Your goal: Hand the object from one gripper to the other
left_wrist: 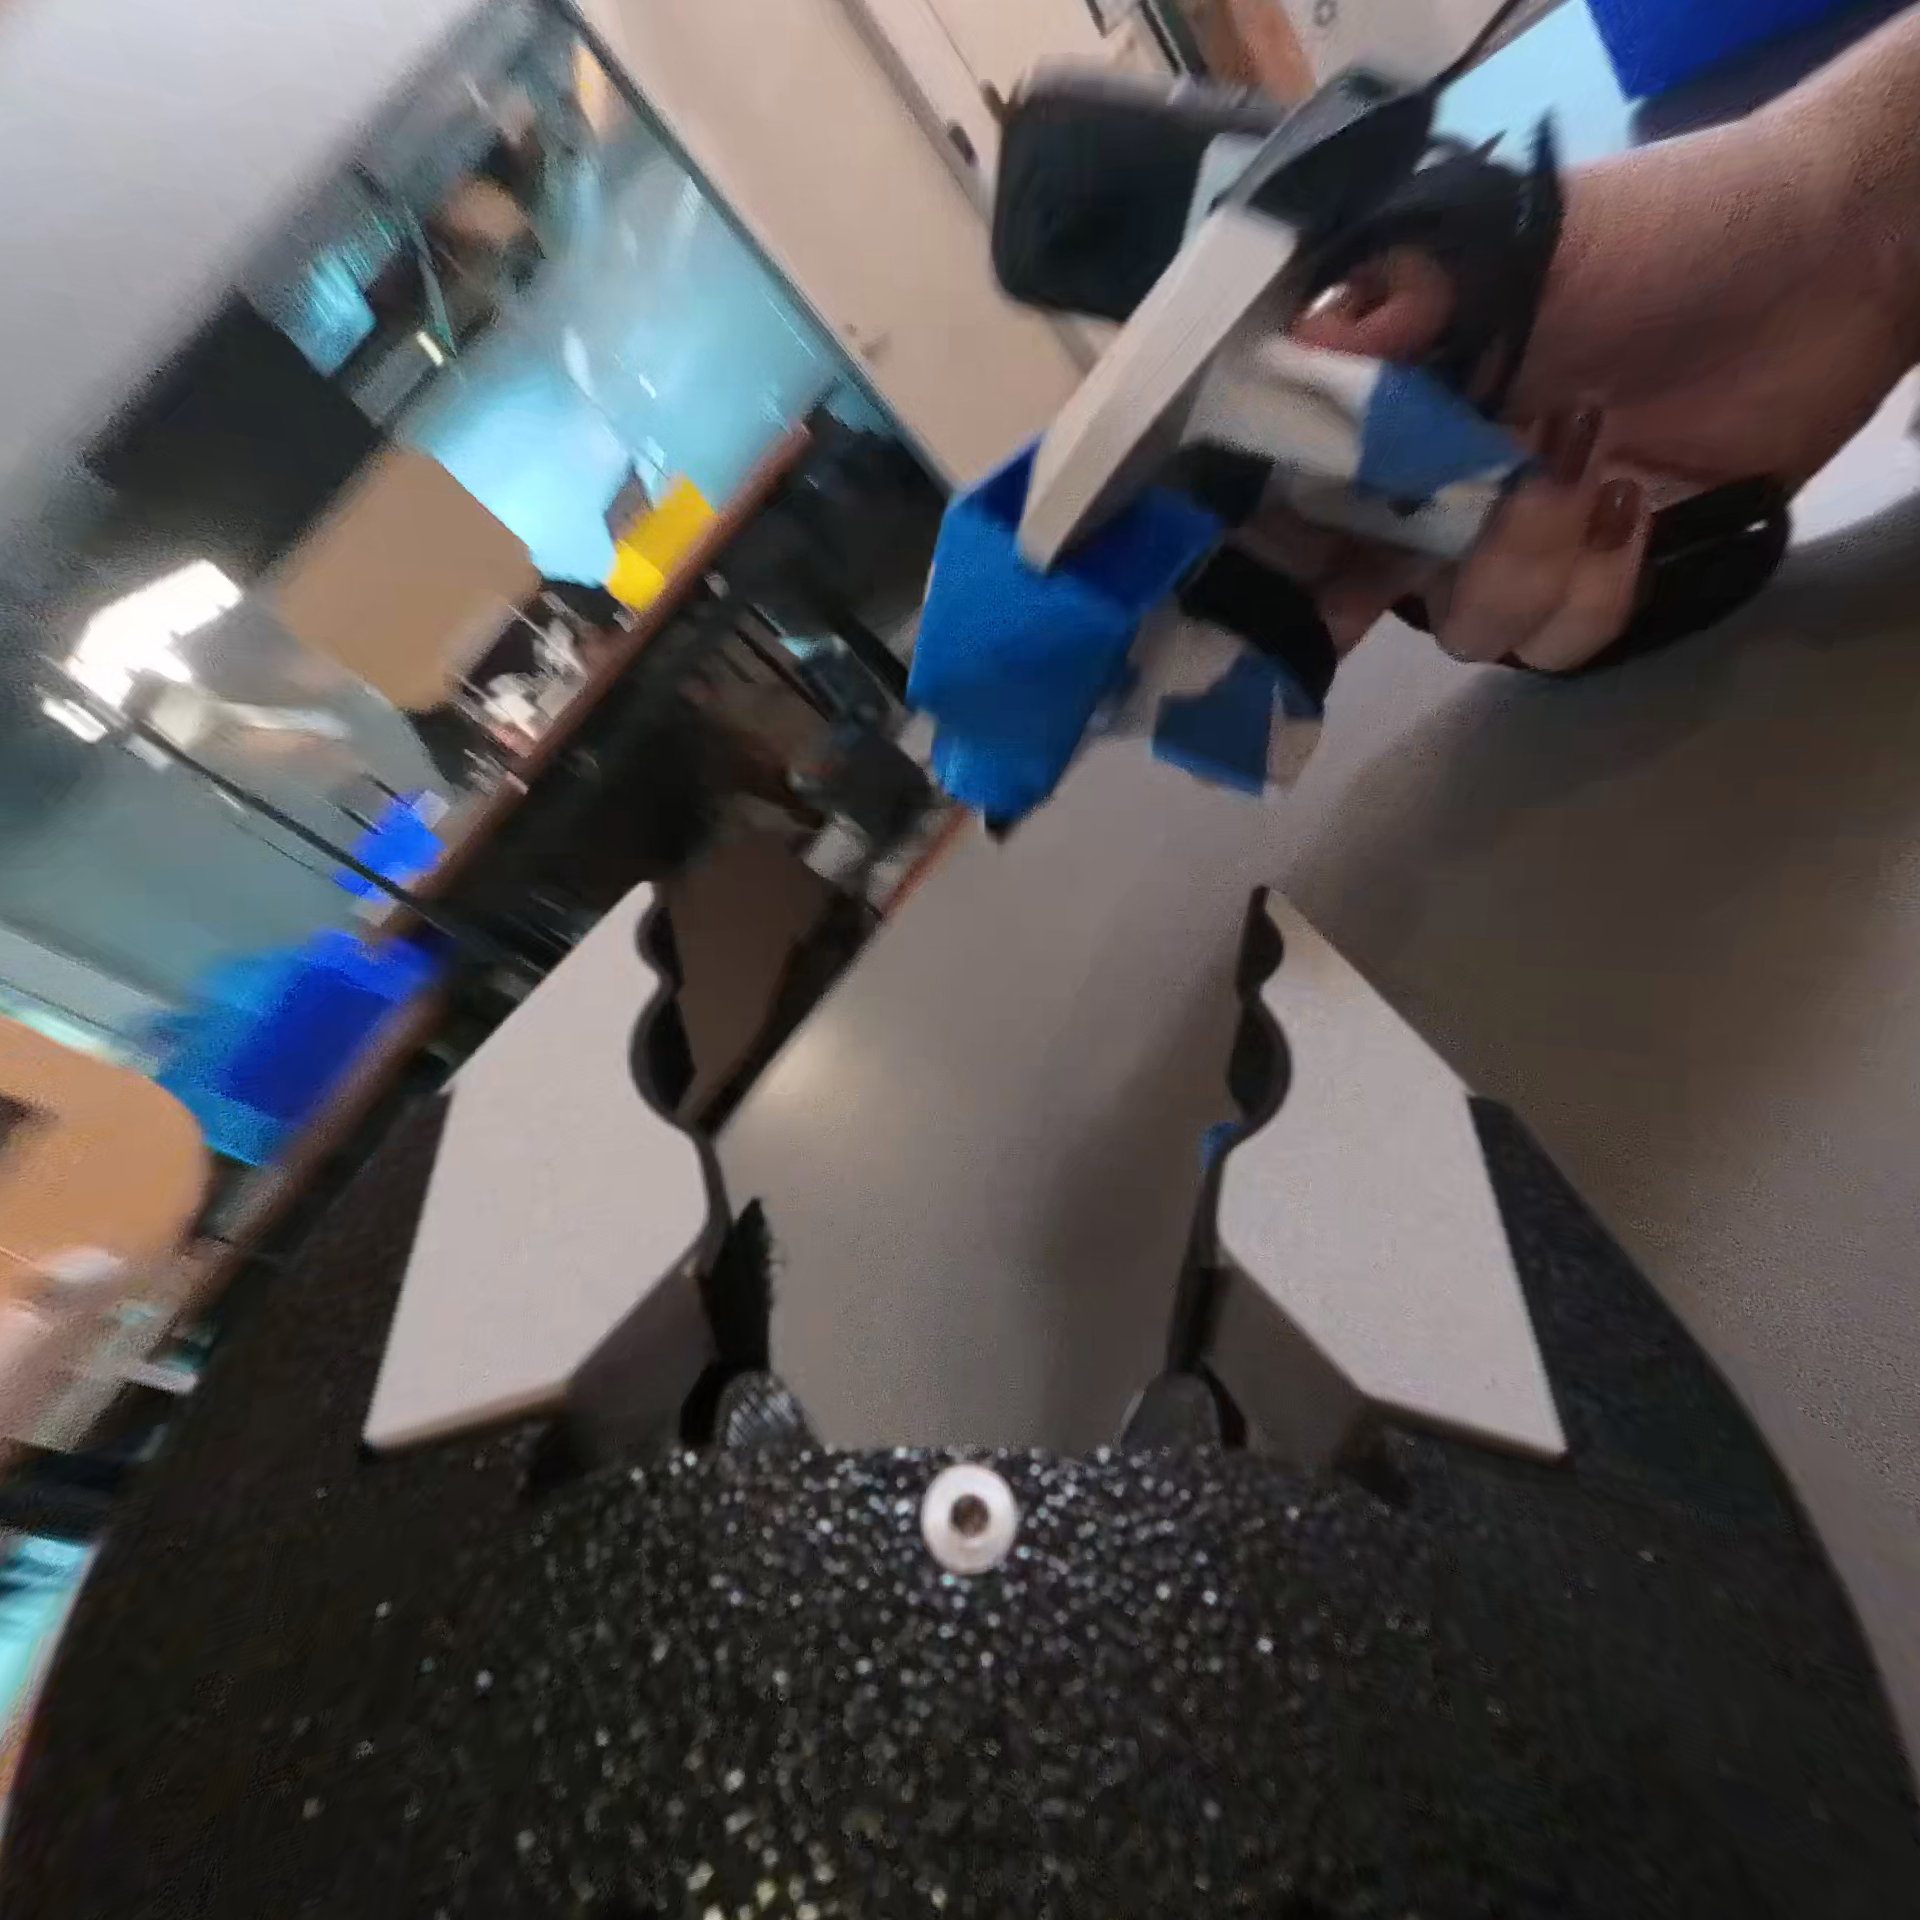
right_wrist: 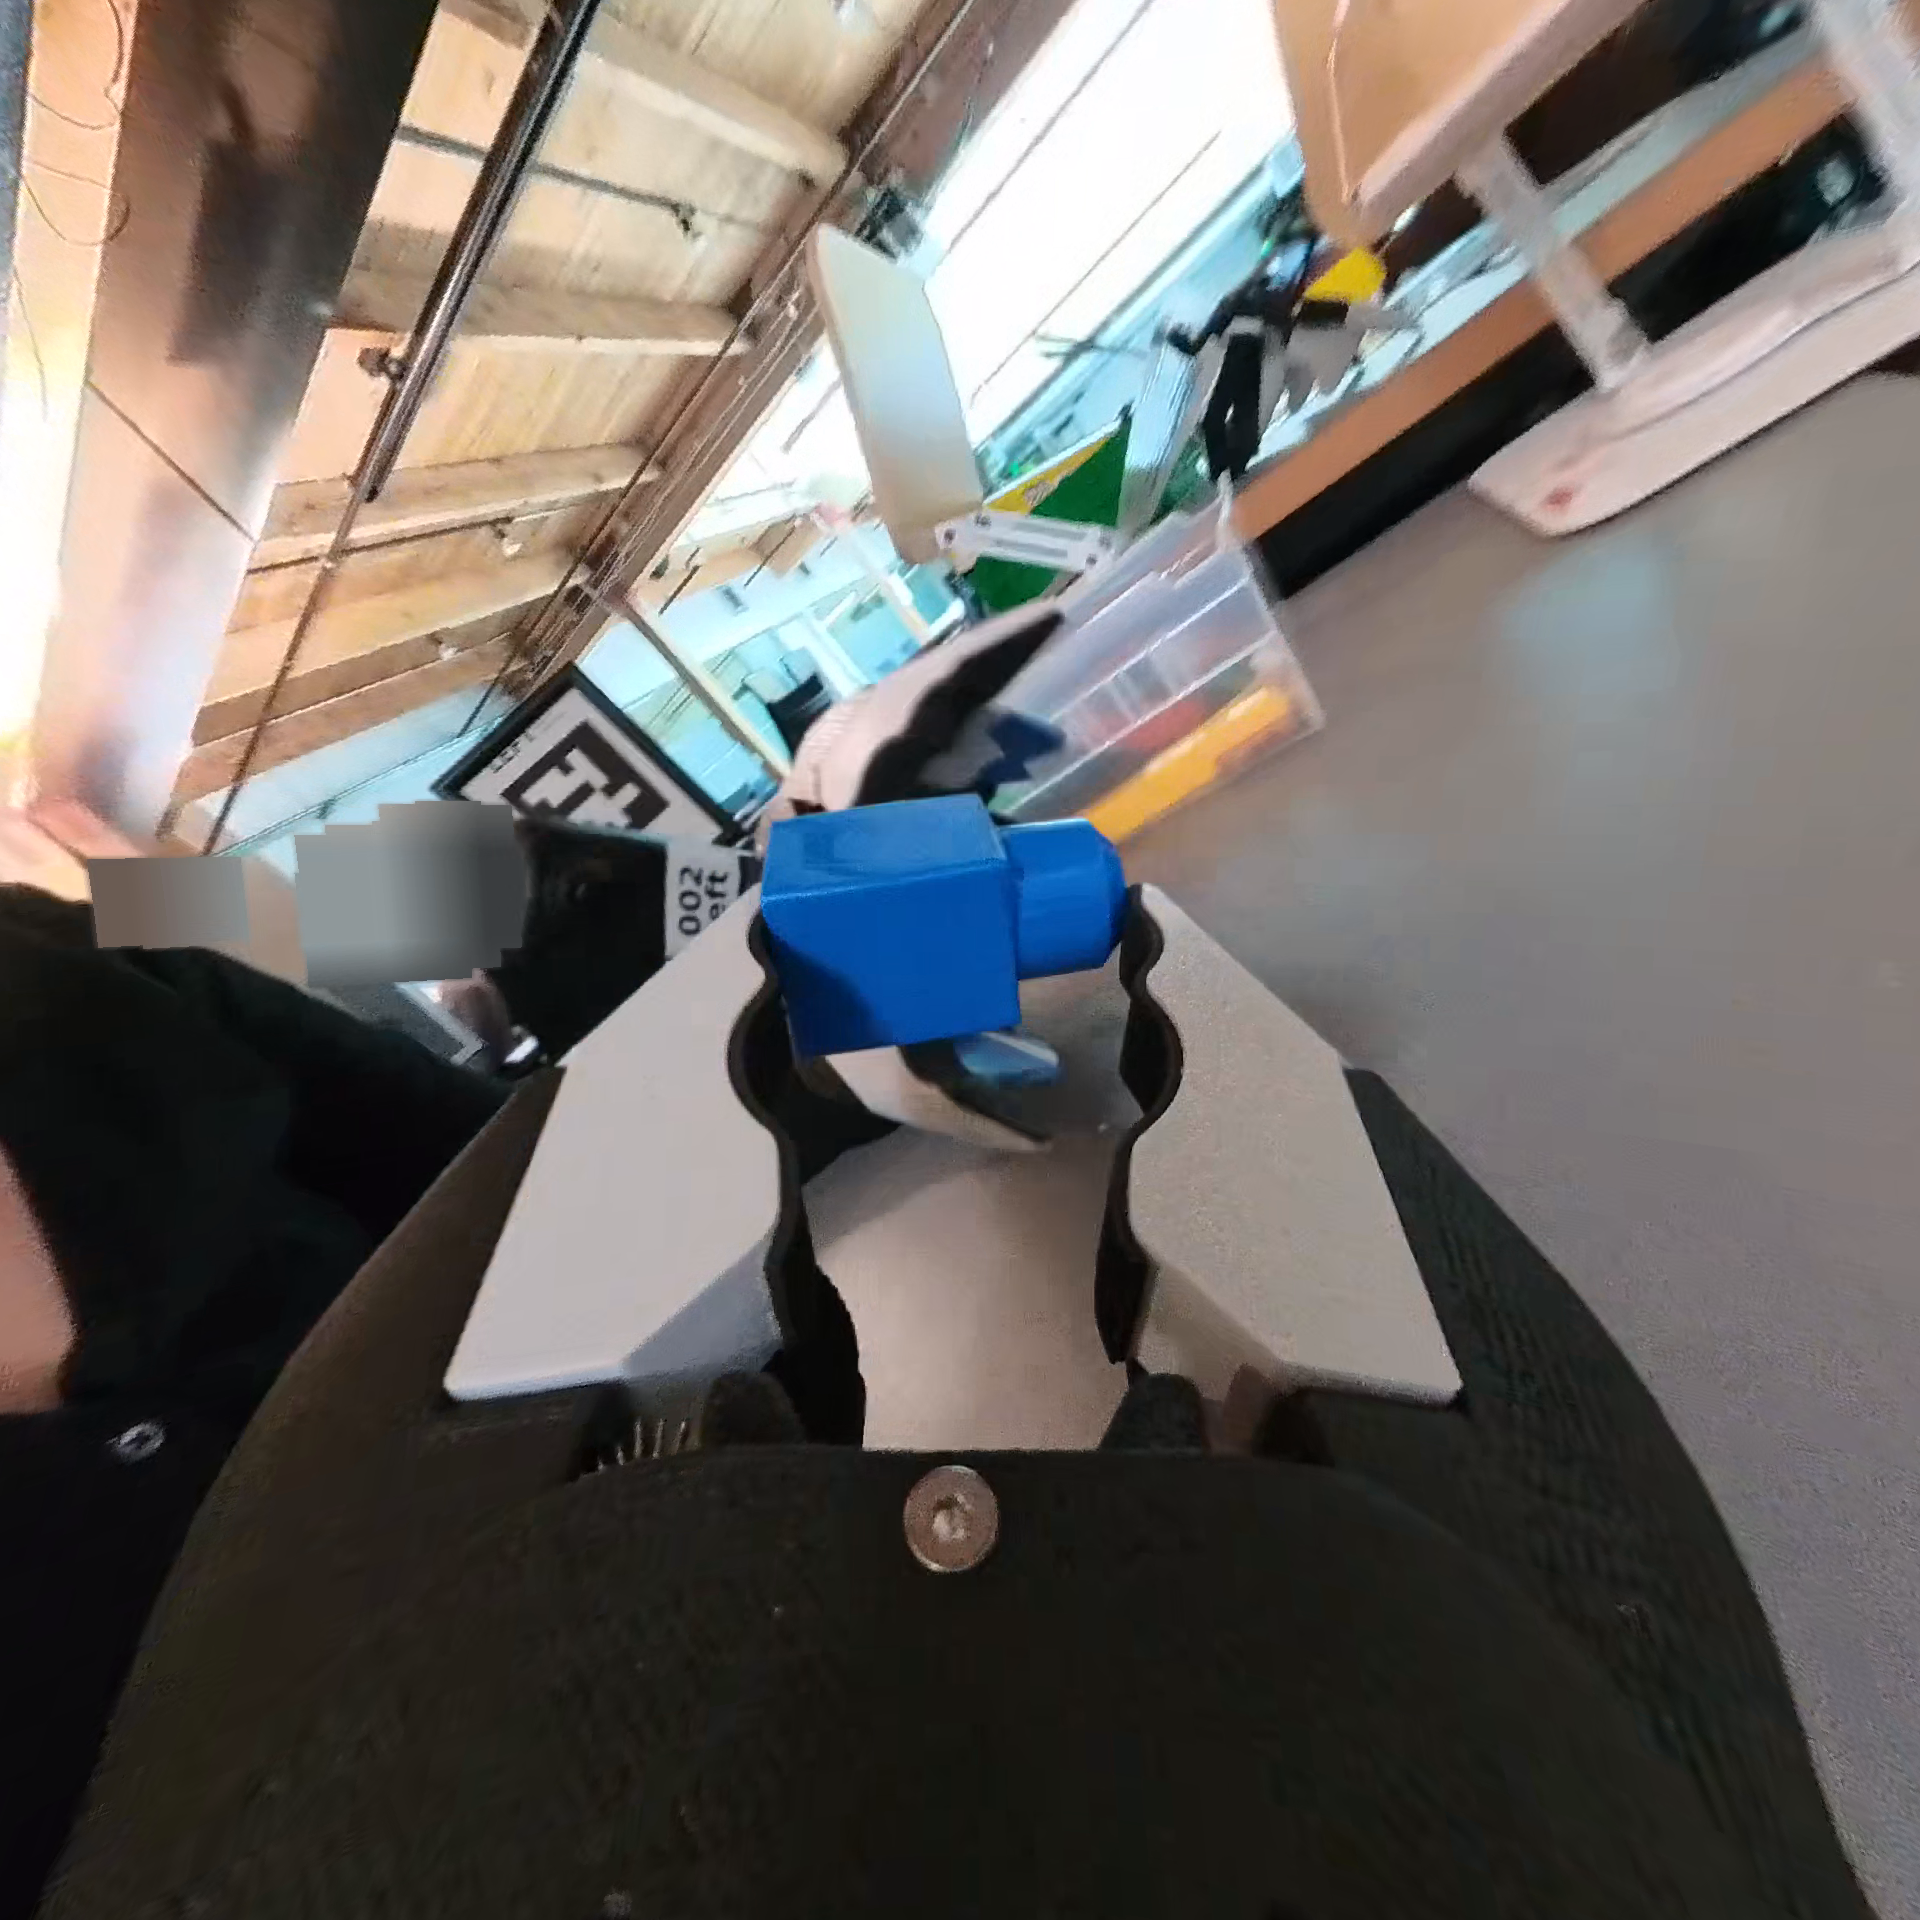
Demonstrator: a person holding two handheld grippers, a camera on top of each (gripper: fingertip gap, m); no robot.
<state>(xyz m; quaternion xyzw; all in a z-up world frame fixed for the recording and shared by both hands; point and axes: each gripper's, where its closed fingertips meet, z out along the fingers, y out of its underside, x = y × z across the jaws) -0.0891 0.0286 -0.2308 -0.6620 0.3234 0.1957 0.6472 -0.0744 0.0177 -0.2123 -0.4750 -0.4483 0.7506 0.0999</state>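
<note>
The object is a blue block (right_wrist: 894, 935), a cube with a short stub on one side. My right gripper (right_wrist: 945, 925) is shut on it at the fingertips, above the grey table (right_wrist: 1558, 935). In the left wrist view the block (left_wrist: 1008, 655) sits in the right gripper (left_wrist: 1081, 634), held by a hand (left_wrist: 1714, 343) at the upper right. My left gripper (left_wrist: 951, 914) is open wide and empty, its tips short of the block. In the right wrist view its white fingers (right_wrist: 883, 717) show above and below the block, just behind it.
The table's brown edge (left_wrist: 623, 665) runs diagonally at the left. A clear plastic drawer box (right_wrist: 1174, 686) stands on the table beyond the grippers, with a white monitor back (right_wrist: 894, 395) behind it. A person in black clothes (right_wrist: 208, 1143) is at the left.
</note>
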